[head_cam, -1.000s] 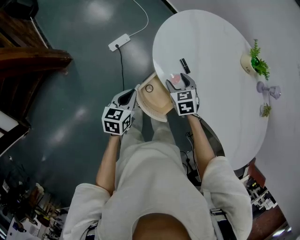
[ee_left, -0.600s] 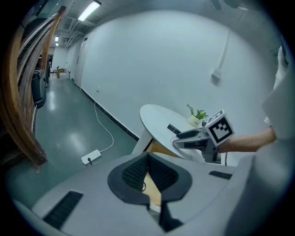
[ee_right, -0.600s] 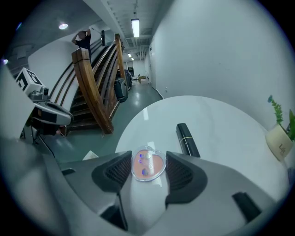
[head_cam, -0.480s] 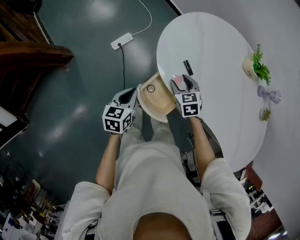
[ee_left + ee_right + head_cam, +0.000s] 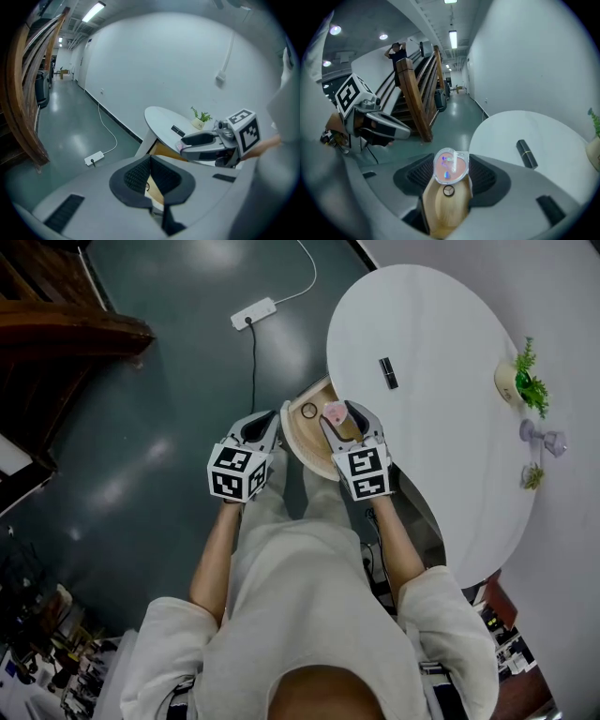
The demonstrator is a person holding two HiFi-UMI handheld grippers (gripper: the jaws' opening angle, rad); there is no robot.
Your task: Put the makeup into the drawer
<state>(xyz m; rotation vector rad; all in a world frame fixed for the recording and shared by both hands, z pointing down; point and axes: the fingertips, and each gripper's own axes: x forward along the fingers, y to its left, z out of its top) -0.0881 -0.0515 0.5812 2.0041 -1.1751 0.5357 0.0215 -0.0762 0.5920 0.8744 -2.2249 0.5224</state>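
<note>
One pink compact [image 5: 451,165], just clamped by the closing jaws of the right gripper [image 5: 345,422], hangs over the open drawer [image 5: 314,439]: lower it well inside before release; left gripper [image 5: 150,161] jaws together.

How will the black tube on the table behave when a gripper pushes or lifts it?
The tube lies on its side on the smooth table, so a sideways push would probably slide or roll it. It looks small and rigid, so likely light and easy to lift. Its shell looks smooth and may slip in a loose grip.
</note>
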